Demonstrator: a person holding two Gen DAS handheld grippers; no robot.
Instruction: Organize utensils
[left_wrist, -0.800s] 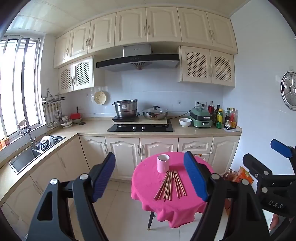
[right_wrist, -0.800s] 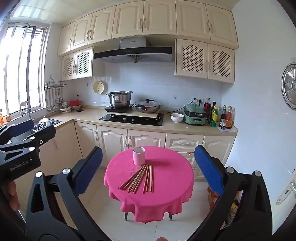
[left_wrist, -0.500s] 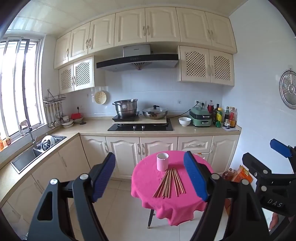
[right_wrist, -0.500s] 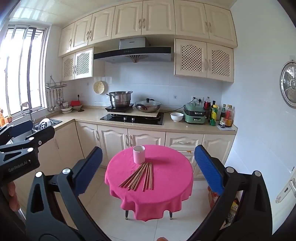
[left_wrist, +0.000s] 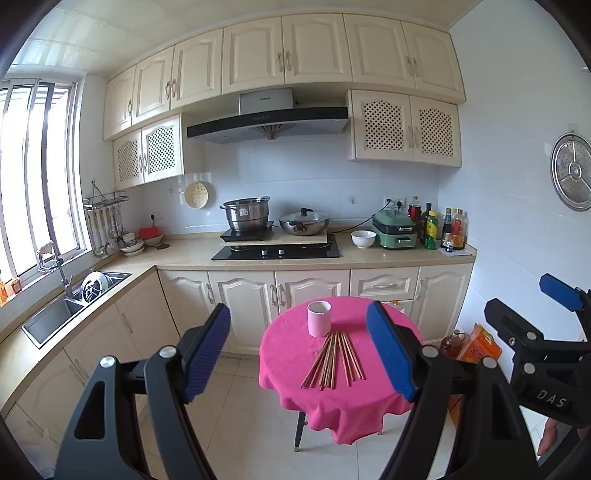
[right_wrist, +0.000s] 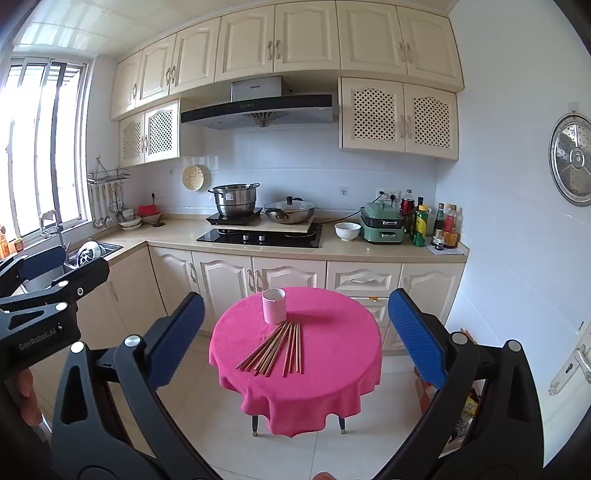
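We hold both tools well back from the small round bench (right_wrist: 332, 369) draped in a bright pink cloth. The left tool (left_wrist: 299, 354) and the right tool (right_wrist: 295, 332) both stand released, jaws spread wide with nothing between their ribbed blue pads.

On the bench, a fanned bundle of slim reddish-brown wooden chopsticks (right_wrist: 275, 349) lies flat, its far tips converging at twelve o'clock, just short of a pale pink cylindrical cup (right_wrist: 274, 305) standing upright; the cup (left_wrist: 319, 318) shows in the left view too, with the chopsticks (left_wrist: 334, 360) spreading toward six o'clock.

Our guess is that the sticks go into the cup. The risks: the thin, smooth sticks could roll or scissor apart under a wide pad, and the loose cloth may bunch and drag. The light, narrow cup could tip if a stick strikes its rim at an angle.
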